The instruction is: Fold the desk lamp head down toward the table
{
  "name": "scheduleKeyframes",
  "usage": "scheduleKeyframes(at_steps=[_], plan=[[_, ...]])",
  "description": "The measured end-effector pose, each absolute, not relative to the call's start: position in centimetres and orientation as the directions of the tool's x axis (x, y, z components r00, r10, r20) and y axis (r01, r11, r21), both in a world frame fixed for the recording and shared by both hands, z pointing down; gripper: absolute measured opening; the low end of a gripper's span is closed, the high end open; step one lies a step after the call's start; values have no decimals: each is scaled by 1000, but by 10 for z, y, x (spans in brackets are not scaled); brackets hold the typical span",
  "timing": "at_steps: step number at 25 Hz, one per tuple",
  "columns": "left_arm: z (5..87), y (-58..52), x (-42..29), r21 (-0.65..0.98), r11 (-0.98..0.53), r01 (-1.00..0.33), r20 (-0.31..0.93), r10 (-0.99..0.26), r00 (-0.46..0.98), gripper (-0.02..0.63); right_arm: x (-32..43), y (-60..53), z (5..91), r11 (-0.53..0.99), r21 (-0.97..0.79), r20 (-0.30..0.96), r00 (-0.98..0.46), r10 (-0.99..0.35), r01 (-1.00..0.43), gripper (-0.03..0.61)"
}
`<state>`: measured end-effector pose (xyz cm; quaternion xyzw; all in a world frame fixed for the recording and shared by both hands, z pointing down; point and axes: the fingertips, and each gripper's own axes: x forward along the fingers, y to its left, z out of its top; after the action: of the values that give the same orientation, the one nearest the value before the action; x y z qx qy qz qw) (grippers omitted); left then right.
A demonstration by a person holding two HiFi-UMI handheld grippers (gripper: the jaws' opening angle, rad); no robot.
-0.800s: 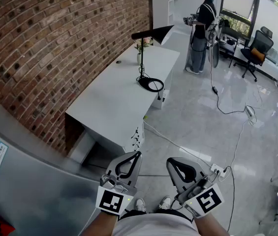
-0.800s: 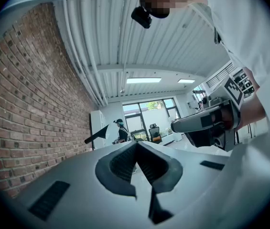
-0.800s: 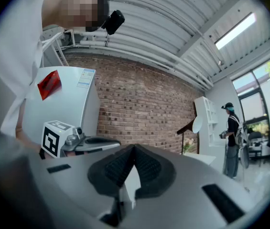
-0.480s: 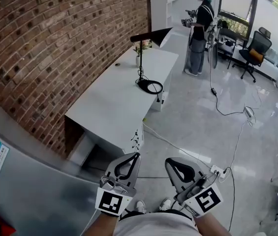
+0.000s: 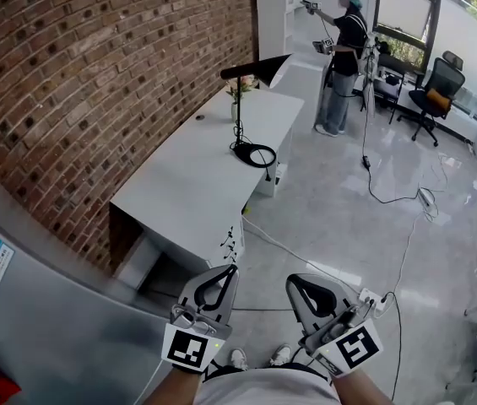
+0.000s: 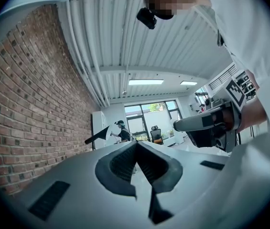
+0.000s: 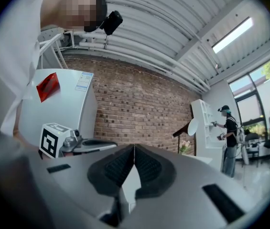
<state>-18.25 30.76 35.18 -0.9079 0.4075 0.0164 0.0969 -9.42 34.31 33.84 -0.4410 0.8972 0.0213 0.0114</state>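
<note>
The task is at its very beginning, I judge: the long white surface (image 5: 189,174) stands well apart from the person who carries the grippers, along the brick wall (image 5: 94,74), and nothing on it is touched. The desk lamp (image 5: 239,108) stands in the far half of the surface, near the edge that faces the open floor, with its round base (image 5: 253,153) flat and its thin pole upright. The lamp head (image 5: 259,63) is raised, at the top of the pole, and not yet folded down. The left gripper (image 5: 231,268) and the right gripper (image 5: 292,278) are held low and side by side, far from the lamp. The fingers of both are closed together and hold nothing. The next move calls for walking up to the surface and opening the fingers, then probably taking the head or its arm with one gripper while the other steadies the base. Counted: one surface, one other person (image 5: 341,53) in the background, one office chair (image 5: 439,89), one lamp, two grippers, one small vase with flowers (image 5: 239,92) just behind the pole, and one small dark thing (image 5: 200,117) near the wall edge.
</note>
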Motion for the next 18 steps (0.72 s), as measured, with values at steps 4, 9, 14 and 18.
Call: scheduleKeyframes(at_steps=[4, 9, 14, 18], plan=[[353, 307, -169, -153, -650, -745, -99, -740, 666, 8, -82, 345, 341, 626, 20, -31, -626, -779, -780, 18], [354, 307, -147, -149, -650, -746, -104, -740, 665, 8, -62, 349, 344, 634, 18, -26, -635, -772, -773, 18], [359, 308, -126, -143, -639, -756, -105, -750, 653, 8, -40, 352, 352, 654, -3, -22, -654, -756, -756, 18], [369, 313, -118, -135, -625, -769, -82, -766, 637, 9, -24, 355, 358, 658, -17, -20, -658, -753, -753, 18]])
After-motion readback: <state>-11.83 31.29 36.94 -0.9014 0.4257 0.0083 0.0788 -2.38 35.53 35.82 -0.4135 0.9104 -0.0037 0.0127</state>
